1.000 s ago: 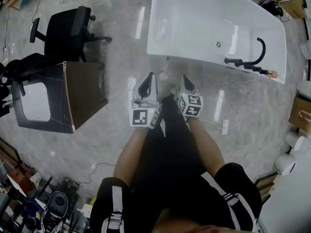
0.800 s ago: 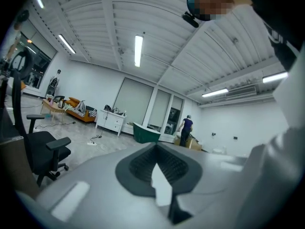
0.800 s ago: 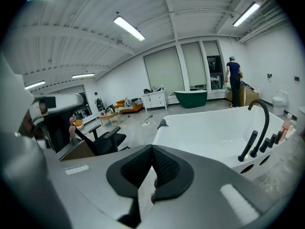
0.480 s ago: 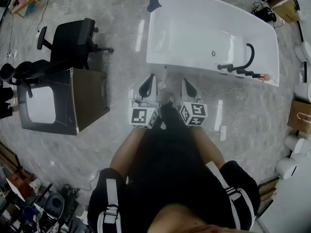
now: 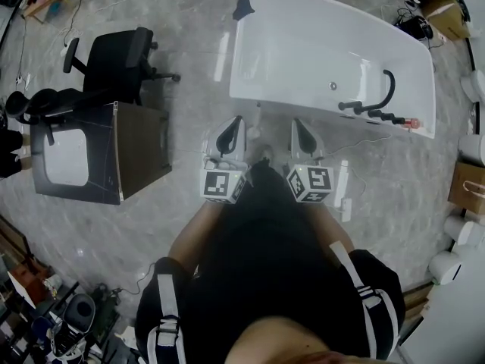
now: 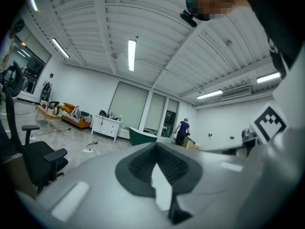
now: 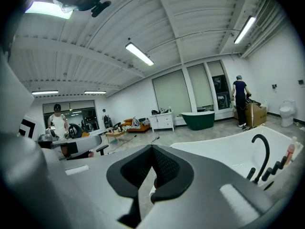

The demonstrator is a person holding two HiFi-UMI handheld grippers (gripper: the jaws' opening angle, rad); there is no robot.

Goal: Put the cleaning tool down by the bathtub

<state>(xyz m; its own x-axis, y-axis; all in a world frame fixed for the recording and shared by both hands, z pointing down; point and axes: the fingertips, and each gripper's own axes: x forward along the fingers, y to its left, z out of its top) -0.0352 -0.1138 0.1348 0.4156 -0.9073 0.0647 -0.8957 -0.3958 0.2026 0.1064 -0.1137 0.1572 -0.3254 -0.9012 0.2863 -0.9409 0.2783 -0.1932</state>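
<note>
Resting on the floor [image 5: 189,74] at the tub's near side, the tool [image 5: 257,120] shows only as a slim pale shaft. It is too small to tell whether it leans on the tub wall or lies flat. It is free of both grippers, and in the head view it sits between their tips.

Left gripper [image 5: 237,121]: jaws closed tip to tip with nothing between them, as its own view confirms [image 6: 155,146].

Right gripper [image 5: 298,123]: jaws likewise closed and empty [image 7: 152,147].

The two grippers are held side by side, apart, pointing toward the tub. Their marker cubes are back against the person's black clothing.

Tub [image 5: 303,44]: white, set askew on the grey floor. A black arched tap [image 5: 379,97] stands on its near rim toward the right end. A dark item [image 5: 242,6] sits at its far left corner.

A white power strip [image 5: 346,203] with its cable lies on the floor just right of the right gripper. A dark cabinet [image 5: 140,154] with a white basin stands left of the grippers, well apart from the tub, with a black chair [image 5: 114,55] beyond it.

The right gripper view also shows a green tub [image 7: 199,118] by the far windows and a person [image 7: 240,101] standing near it.
</note>
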